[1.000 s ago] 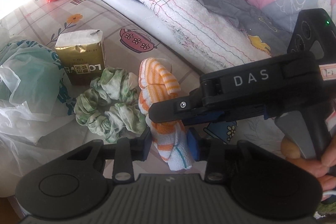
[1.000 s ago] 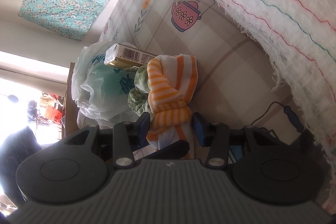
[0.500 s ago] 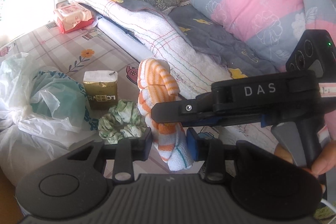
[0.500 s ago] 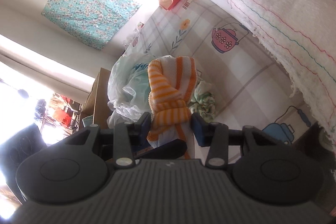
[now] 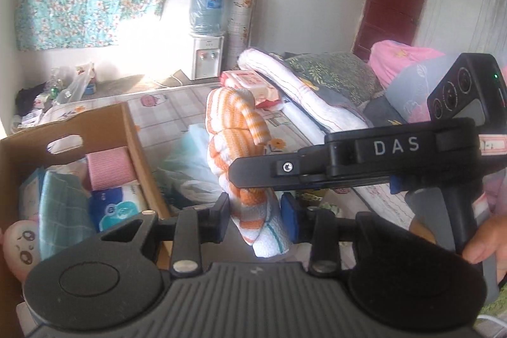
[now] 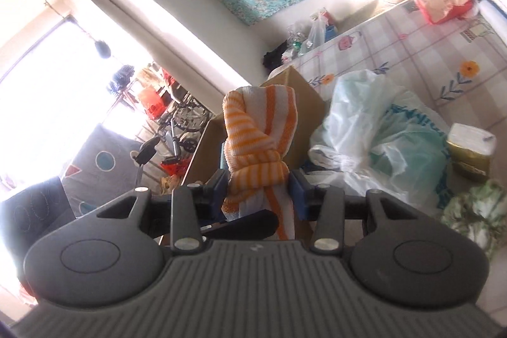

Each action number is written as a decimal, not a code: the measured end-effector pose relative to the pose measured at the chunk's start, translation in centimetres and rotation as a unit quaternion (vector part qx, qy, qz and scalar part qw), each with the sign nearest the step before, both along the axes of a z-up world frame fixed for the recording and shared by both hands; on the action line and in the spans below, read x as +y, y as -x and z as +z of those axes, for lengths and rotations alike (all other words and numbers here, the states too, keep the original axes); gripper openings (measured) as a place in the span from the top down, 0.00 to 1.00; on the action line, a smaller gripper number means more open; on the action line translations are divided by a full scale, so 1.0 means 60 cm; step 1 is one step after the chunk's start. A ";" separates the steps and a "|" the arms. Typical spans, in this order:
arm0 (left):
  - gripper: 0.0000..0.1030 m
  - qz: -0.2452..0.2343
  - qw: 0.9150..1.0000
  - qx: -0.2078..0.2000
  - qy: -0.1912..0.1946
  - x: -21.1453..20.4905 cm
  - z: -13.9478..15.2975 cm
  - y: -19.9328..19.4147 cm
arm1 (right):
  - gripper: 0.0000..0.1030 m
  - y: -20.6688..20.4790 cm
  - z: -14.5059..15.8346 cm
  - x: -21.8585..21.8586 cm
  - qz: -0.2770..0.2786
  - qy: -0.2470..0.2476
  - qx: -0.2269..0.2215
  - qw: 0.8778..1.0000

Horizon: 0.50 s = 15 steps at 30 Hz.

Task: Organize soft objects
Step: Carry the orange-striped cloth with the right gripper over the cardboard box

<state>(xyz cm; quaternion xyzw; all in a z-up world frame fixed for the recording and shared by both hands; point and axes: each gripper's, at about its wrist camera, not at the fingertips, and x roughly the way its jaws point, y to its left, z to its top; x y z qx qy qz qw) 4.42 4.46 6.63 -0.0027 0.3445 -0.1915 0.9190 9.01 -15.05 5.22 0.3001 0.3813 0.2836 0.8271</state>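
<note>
Orange-striped cloth (image 5: 240, 129) is clamped by both the left tool (image 5: 255, 216) and right tool (image 6: 258, 190), held in air just right of the cardboard box (image 5: 133, 129) rim.

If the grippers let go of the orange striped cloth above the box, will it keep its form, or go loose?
The orange striped cloth seems knotted, so it would probably stay a bundle, not unfold. Its top droops to one side, so it is likely soft and floppy. Both the left gripper and the right gripper pinch it; probably light, landing gently in the cardboard box.
</note>
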 end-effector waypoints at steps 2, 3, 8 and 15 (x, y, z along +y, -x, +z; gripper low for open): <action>0.65 0.038 0.999 0.005 0.000 0.047 0.007 0.002 | 0.59 -0.028 0.012 0.058 0.042 0.000 -0.004 0.999; 0.65 0.053 0.999 0.010 0.000 0.066 0.007 0.002 | 0.59 -0.039 0.014 0.082 0.059 0.001 -0.004 0.998; 0.65 0.131 0.990 0.056 0.010 0.173 -0.018 -0.002 | 0.60 -0.095 -0.001 0.224 0.152 0.010 0.038 0.988; 0.65 0.176 0.976 0.124 0.020 0.251 -0.083 -0.007 | 0.60 -0.125 -0.055 0.365 0.245 0.060 0.108 0.962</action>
